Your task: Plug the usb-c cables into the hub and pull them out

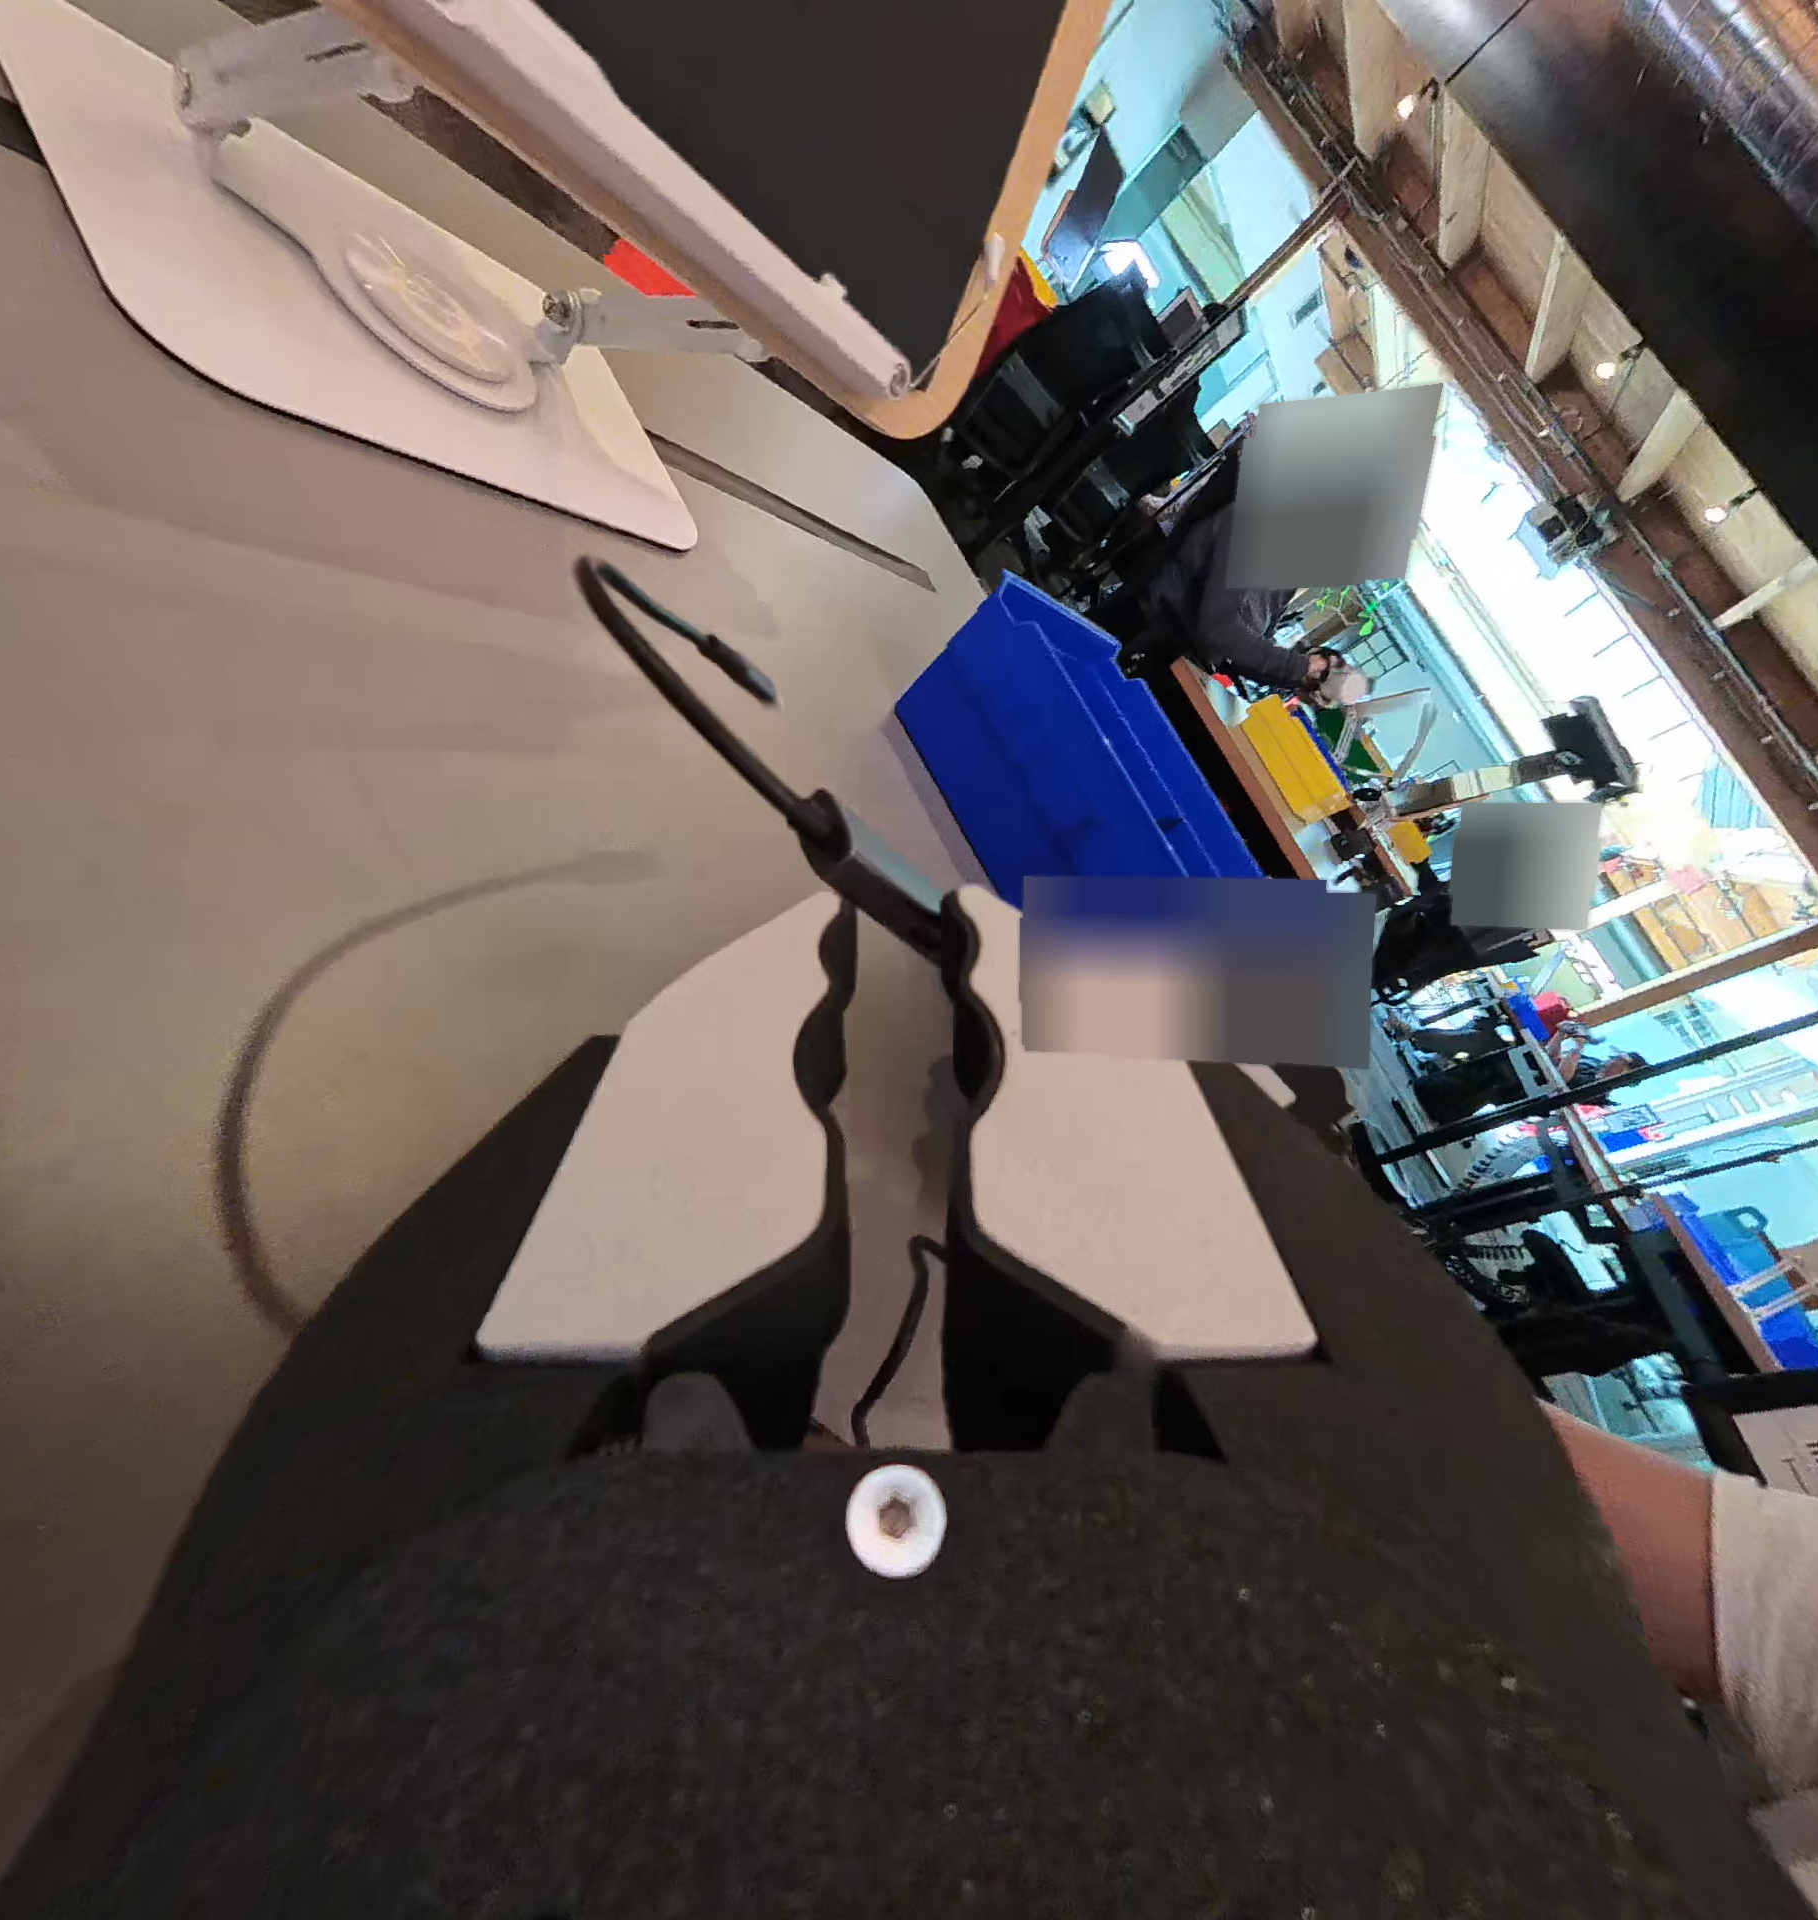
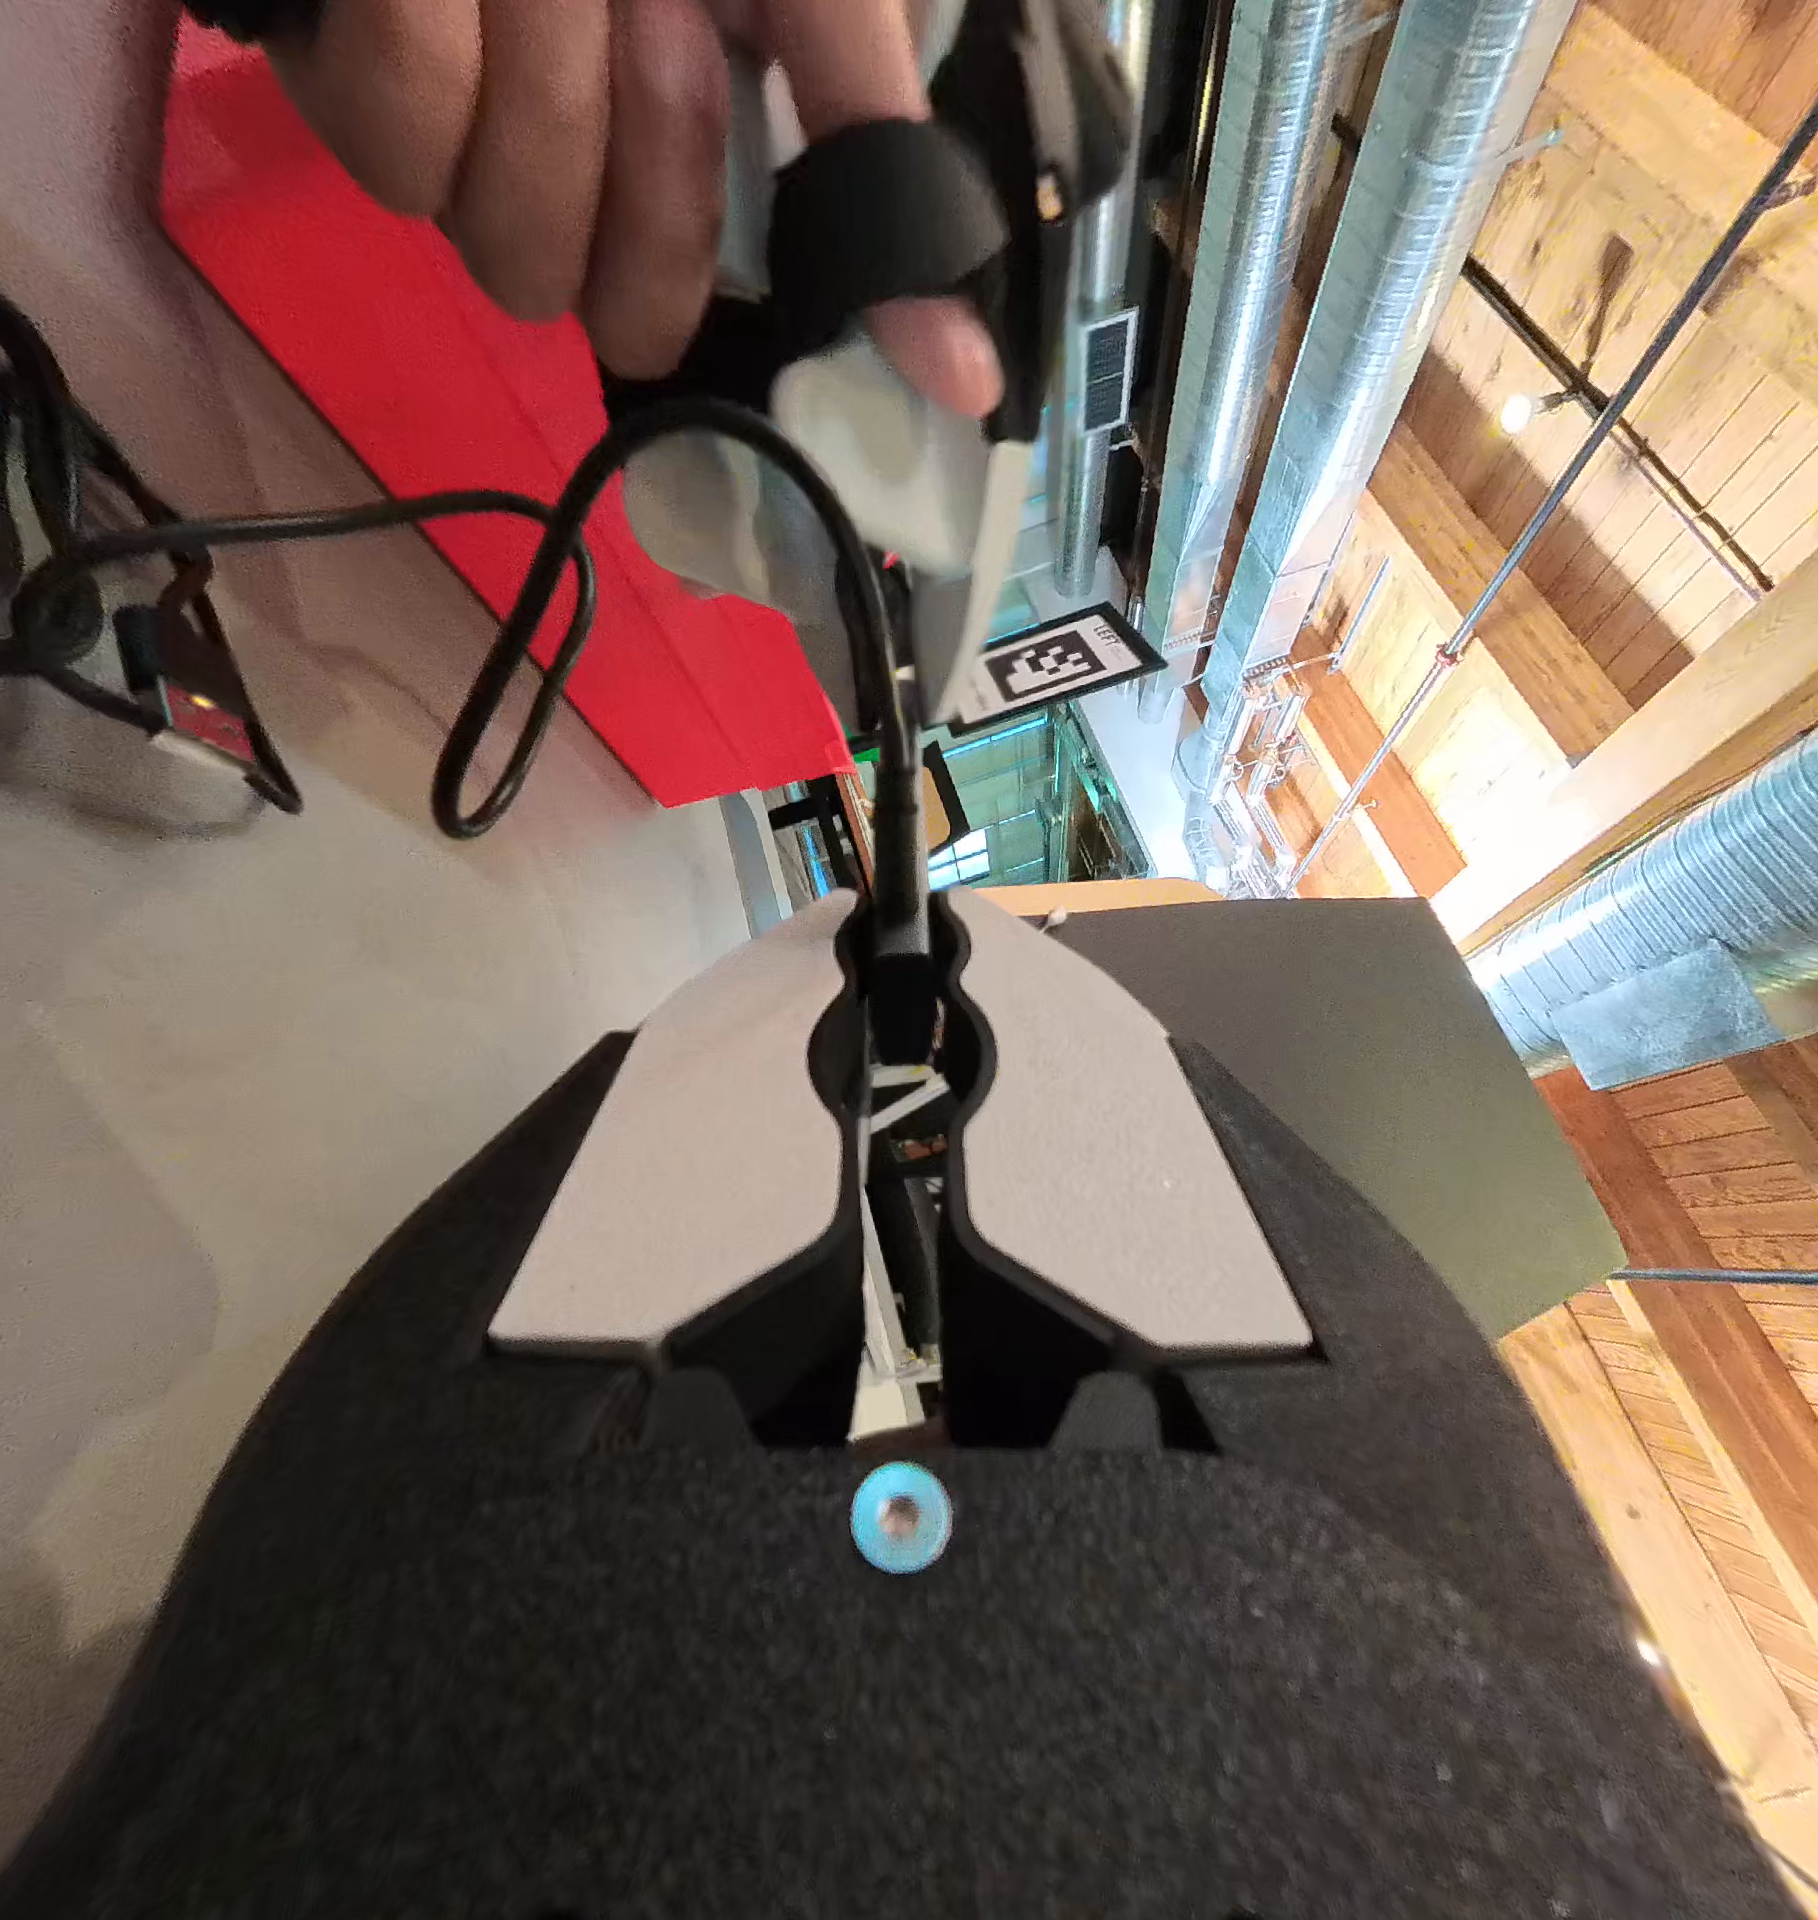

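Observation:
In the left wrist view my left gripper (image 1: pixel 897 925) is shut on a slim grey hub (image 1: pixel 884 873), which sticks out past the fingertips above the table (image 1: pixel 261 748). The hub's short black lead (image 1: pixel 666 696) curls up to a free plug (image 1: pixel 741 673). In the right wrist view my right gripper (image 2: pixel 900 935) is shut on the black plug of a usb-c cable (image 2: pixel 900 971). That cable (image 2: pixel 780 442) arcs up and loops left. The plug's tip is hidden between the fingers. The left gripper's pale fingers (image 2: pixel 874 468), held by a hand (image 2: pixel 572 156), hang just beyond the arc.
A white monitor stand base (image 1: pixel 292 312) and a blue bin (image 1: pixel 1071 748) sit on the table. A grey cable (image 1: pixel 250 1049) curves at the left. A red slab (image 2: pixel 417 364) and a tangle of black cables with a metal plug (image 2: pixel 204 727) lie at the left. People work far behind. One gripper's finger ends stand about 7 cm off the other's.

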`<state>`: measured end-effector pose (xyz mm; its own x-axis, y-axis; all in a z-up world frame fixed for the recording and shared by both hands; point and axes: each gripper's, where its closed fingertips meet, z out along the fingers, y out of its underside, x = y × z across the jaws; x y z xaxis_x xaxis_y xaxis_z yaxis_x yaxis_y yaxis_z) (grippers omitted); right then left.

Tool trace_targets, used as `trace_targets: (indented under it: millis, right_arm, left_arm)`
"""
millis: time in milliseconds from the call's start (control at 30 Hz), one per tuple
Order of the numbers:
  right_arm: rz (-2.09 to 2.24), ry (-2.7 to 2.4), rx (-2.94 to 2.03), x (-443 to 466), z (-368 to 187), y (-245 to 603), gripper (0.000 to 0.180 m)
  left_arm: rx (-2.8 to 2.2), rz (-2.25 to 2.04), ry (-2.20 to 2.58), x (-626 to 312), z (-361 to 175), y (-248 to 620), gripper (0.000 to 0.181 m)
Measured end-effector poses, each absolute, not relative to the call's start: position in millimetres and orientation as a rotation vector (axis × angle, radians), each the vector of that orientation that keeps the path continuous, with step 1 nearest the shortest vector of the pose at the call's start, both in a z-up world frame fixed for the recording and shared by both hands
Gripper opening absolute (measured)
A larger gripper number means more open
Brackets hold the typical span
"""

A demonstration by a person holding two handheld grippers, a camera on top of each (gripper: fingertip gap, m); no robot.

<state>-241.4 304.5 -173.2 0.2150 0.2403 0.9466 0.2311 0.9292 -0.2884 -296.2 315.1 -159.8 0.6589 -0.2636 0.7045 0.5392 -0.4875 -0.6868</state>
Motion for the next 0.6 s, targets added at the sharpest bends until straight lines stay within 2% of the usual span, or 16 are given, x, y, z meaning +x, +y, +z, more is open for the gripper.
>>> trace_targets:
  millis: [233, 333, 400, 600]
  right_arm:
    - [0.06, -1.378, -0.395, -240, -173, 301, 0.009]
    - [0.095, -1.367, -0.383, -239, -171, 296, 0.009]
    - [0.149, -1.372, -0.378, -238, -169, 293, 0.01]
    - [0.106, -1.443, -0.418, -243, -185, 304, 0.01]
  left_arm:
    - [-1.801, -1.133, -0.293, -293, -161, 315, 0.012]
    - [-1.802, -1.135, -0.316, -298, -161, 316, 0.025]
    - [-1.804, -1.128, -0.302, -298, -160, 316, 0.028]
    - [-1.879, -1.03, -0.295, -302, -169, 316, 0.018]
